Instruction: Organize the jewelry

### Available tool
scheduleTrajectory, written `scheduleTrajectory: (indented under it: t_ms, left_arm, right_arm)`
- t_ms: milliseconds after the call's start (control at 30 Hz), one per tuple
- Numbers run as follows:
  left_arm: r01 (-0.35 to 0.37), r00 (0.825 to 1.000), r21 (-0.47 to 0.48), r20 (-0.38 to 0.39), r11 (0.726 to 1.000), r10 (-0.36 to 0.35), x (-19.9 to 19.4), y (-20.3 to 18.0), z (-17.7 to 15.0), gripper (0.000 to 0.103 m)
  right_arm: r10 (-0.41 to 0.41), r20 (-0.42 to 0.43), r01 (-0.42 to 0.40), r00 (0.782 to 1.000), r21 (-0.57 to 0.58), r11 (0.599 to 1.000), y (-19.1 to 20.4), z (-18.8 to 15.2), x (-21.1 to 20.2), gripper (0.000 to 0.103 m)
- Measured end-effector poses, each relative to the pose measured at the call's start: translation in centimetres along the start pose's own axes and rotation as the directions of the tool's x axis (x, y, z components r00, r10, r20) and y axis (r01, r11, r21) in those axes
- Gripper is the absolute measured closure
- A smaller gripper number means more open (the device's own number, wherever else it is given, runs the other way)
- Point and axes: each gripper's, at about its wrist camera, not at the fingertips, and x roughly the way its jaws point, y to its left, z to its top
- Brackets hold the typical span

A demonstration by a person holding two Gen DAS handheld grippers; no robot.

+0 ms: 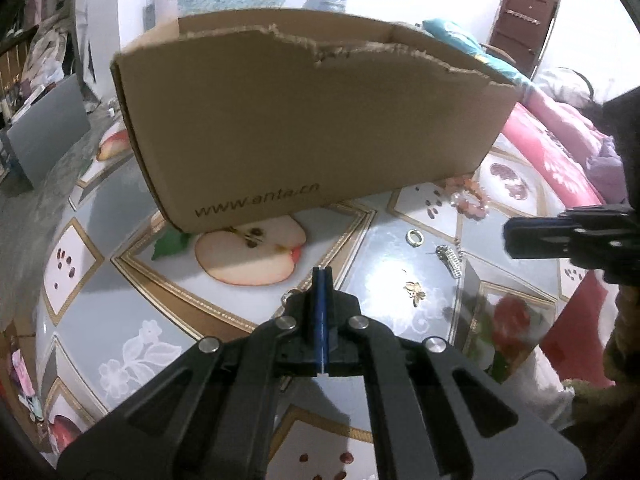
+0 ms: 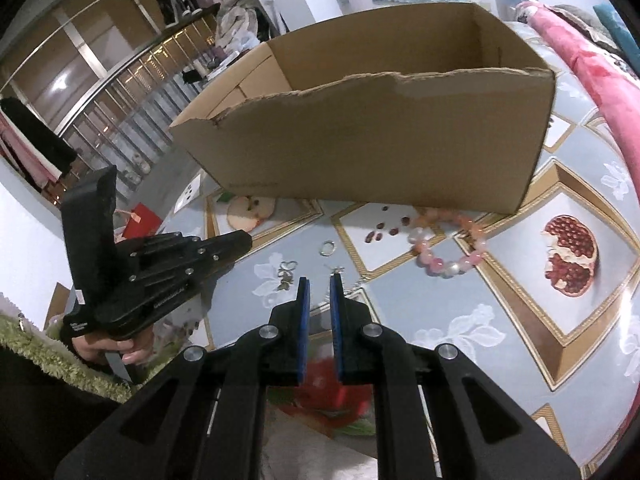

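Note:
An open cardboard box (image 1: 300, 128) (image 2: 380, 140) with a torn near wall stands on the fruit-patterned tablecloth (image 1: 400, 220) (image 2: 460, 312). In front of it lie a pink bead bracelet (image 1: 472, 200) (image 2: 448, 264), a silver ring (image 1: 415, 237) (image 2: 328, 247), a sparkly silver piece (image 1: 450, 260) and a gold charm (image 1: 415, 292) (image 2: 286, 274). My left gripper (image 1: 322, 276) (image 2: 245, 239) hovers left of the charm, its blue pads shut with nothing seen between them. A small metal loop (image 1: 289, 295) peeks out beside its left finger. My right gripper (image 2: 319, 280) (image 1: 508, 236) is narrowly open and empty above the jewelry.
A pink blanket (image 1: 560, 148) (image 2: 592, 60) lies along the table's right side. A grey flat case (image 1: 48, 128) sits at the far left. A hand (image 2: 104, 348) in a green fuzzy sleeve (image 2: 32, 344) holds the left gripper. Shelves with clothes stand beyond the table.

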Motion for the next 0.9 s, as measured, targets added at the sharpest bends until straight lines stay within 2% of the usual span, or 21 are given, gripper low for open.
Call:
scheduleTrajectory:
  t_ms: [67,133,300,433,533,567,767,900]
  left_arm:
    - [-0.007,1.0,0.012,0.006,1.0,0.007,-0.4,0.1,0.2,0.079]
    - [-0.026,1.0,0.033,0.011,0.999,0.026,-0.8,-0.1,0.2,0.072]
    - [-0.059,0.998,0.066,-0.001,0.996,0.059,-1.1,0.1,-0.1,0.072]
    - [-0.085,0.996,0.082,-0.035,0.993,0.088,0.2,-0.2,0.4,0.073]
    - [-0.108,0.993,0.117,-0.034,0.987,0.113,0.5,-0.2,0.5,0.086]
    - [-0.104,0.993,0.127,-0.037,0.986,0.109,0.5,-0.1,0.5,0.092]
    - [-0.073,0.995,0.19,-0.047,0.979,0.084,0.3,0.0,0.7,0.092]
    - [-0.053,0.997,0.179,-0.053,0.983,0.063,0.2,0.2,0.7,0.092]
  right_arm:
    - [0.005,-0.002,-0.005,1.0,-0.002,1.0,0.2,0.1,0.1,0.092]
    - [0.009,-0.006,-0.009,1.0,-0.004,1.0,0.4,0.2,0.2,0.092]
    - [0.023,-0.014,-0.023,1.0,-0.003,1.0,0.5,0.2,0.7,0.092]
    - [0.031,-0.014,-0.031,0.999,-0.009,0.999,0.6,0.3,0.7,0.092]
    - [0.034,-0.01,-0.034,0.999,-0.006,0.999,0.5,0.3,0.6,0.092]
    - [0.035,-0.009,-0.035,0.999,-0.004,0.999,0.4,0.3,0.6,0.092]
    - [0.046,0.0,-0.046,0.999,-0.002,0.999,0.0,0.4,0.3,0.092]
    - [0.048,0.01,-0.047,0.999,-0.004,0.999,0.1,0.5,0.2,0.092]
